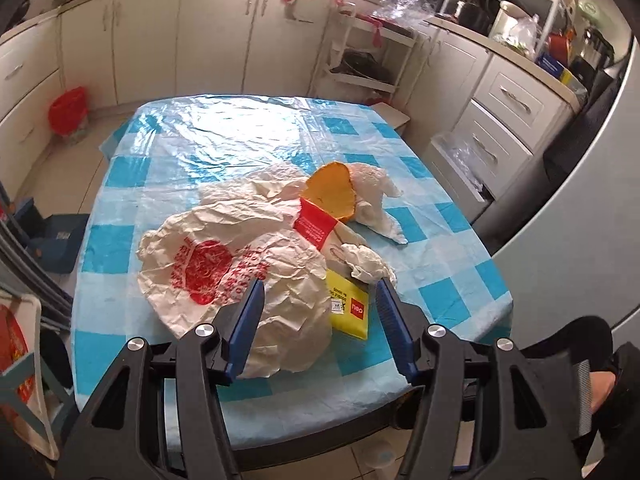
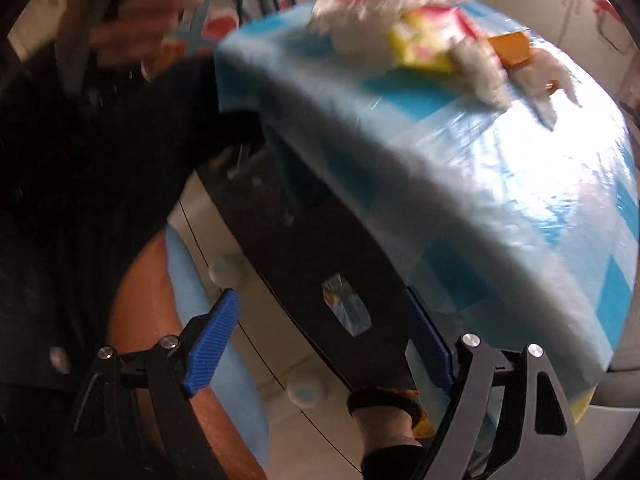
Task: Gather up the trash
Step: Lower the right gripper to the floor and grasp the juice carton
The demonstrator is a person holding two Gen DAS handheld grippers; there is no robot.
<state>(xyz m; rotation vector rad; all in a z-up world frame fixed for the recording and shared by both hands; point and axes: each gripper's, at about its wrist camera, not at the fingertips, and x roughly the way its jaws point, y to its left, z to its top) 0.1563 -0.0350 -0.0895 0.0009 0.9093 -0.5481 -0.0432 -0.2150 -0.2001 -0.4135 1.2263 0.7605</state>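
A heap of trash lies on the table's blue checked cloth (image 1: 240, 132). It holds a crumpled white wrapper with red print (image 1: 224, 256), a yellow packet (image 1: 348, 308), a red and orange carton (image 1: 328, 200) and white tissues (image 1: 376, 196). My left gripper (image 1: 320, 286) hovers open just above the wrapper and packet, its blue pads touching nothing. The right wrist view is blurred. In it the right gripper (image 2: 320, 296) points down at the table's near edge (image 2: 400, 184) and stands open and empty, far from the yellow packet (image 2: 424, 40) and carton (image 2: 510, 50).
A bin lined with a red bag (image 1: 70, 114) stands on the floor at the far left. White cabinets (image 1: 160, 40), a white rack (image 1: 360, 64) and a cluttered counter (image 1: 520, 28) ring the table. A person's leg (image 2: 140, 320) and a dark panel (image 2: 304, 248) sit under the table edge.
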